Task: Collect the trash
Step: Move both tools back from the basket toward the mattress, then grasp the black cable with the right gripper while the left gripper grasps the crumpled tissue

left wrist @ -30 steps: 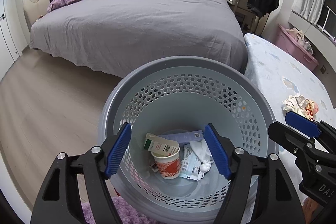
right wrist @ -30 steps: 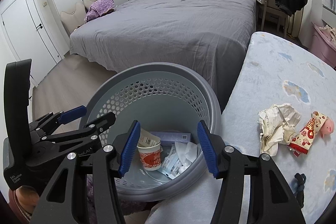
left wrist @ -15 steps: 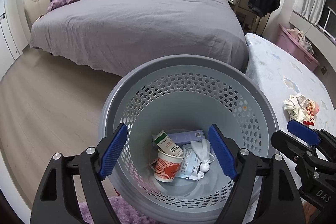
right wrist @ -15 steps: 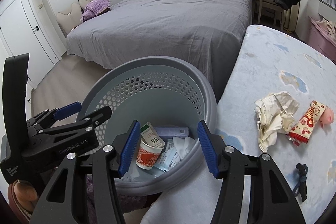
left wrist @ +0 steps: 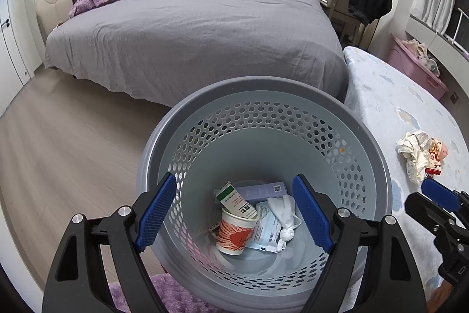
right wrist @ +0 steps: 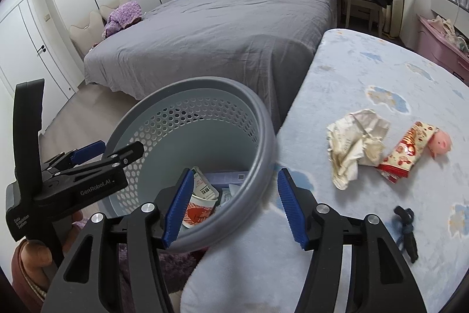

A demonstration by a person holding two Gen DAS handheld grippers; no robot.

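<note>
- Seen from the left wrist, the left gripper [left wrist: 234, 210] hangs over the grey perforated basket [left wrist: 378, 154], its jaws spread wide with nothing between the pads.
- At the basket's bottom lie a paper cup [left wrist: 234, 233] on its side, a green-and-white carton [left wrist: 236, 200] at the cup's 12 o'clock, a lilac box [left wrist: 263, 189] behind the carton, and a white knotted wad [left wrist: 285, 220] with a printed packet at the cup's 3 o'clock.
- The basket stands on the floor between the grey bed [left wrist: 190, 31] at its 12 o'clock and a small bed with a cloud-print sheet [right wrist: 381, 78] at its 3 o'clock.
- The right gripper [right wrist: 234, 204] straddles the basket's near rim, where it meets the sheet; its jaws are opening and pinch nothing.
- On the sheet, at the right gripper's 2 o'clock, lies a crumpled paper [right wrist: 356, 141], touching a red snack wrapper [right wrist: 407, 151] with a pink pig figure on its right.
- A dark hair tie [right wrist: 406, 231] lies at the wrapper's 6 o'clock, well apart.
</note>
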